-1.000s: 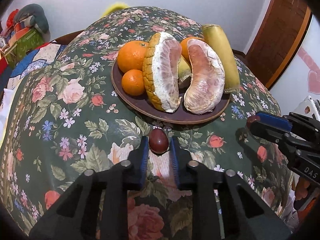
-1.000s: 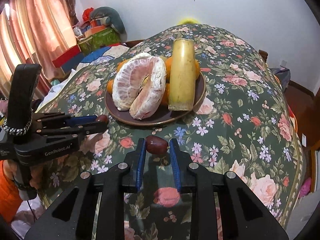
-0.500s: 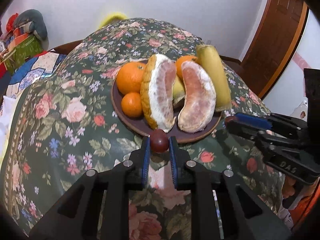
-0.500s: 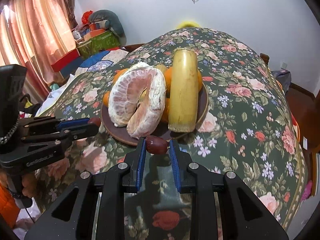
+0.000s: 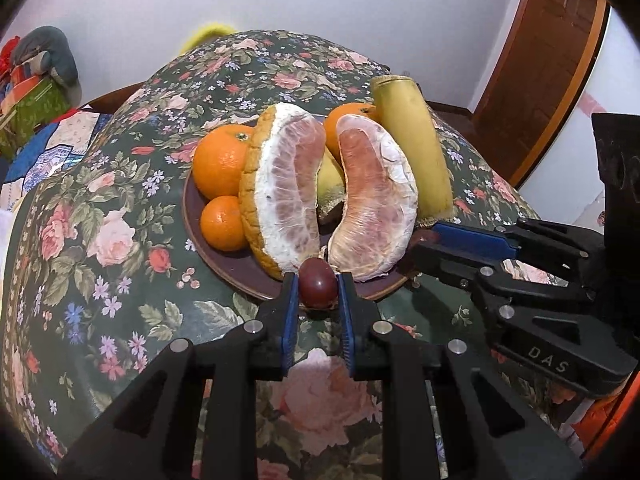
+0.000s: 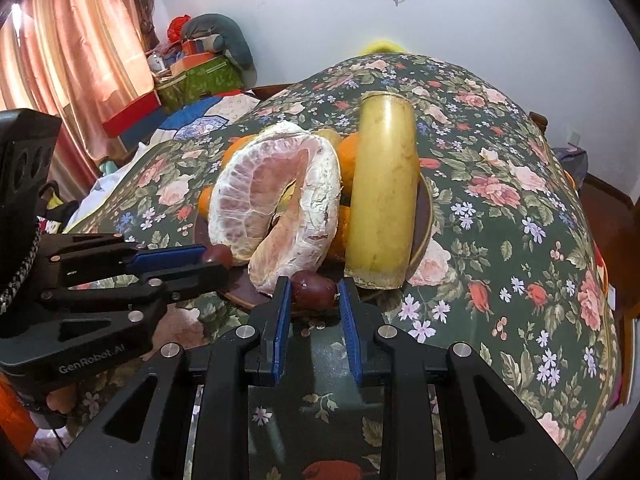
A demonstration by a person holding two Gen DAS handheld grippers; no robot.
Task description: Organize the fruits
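While both my claws had hung short of the plate [image 5: 224, 264] a second ago, they now reached its near rim at frame centre. My left claw [image 5: 319, 286] stayed clamped on a dark red fruit [image 5: 319, 283] below the pomelo halves [image 5: 288, 196]; my right claw [image 6: 312, 290] pinched its own date [image 6: 313, 288] beside the cane [image 6: 384, 196]. The oranges [image 5: 222, 164] sat unmoved, upper left.

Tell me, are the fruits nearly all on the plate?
Nearly. The oranges, pomelo pieces and yellow stalk already sit on the brown plate. The left gripper and right gripper each pinch a small dark red fruit at the plate's near rim. Only letting go remains.
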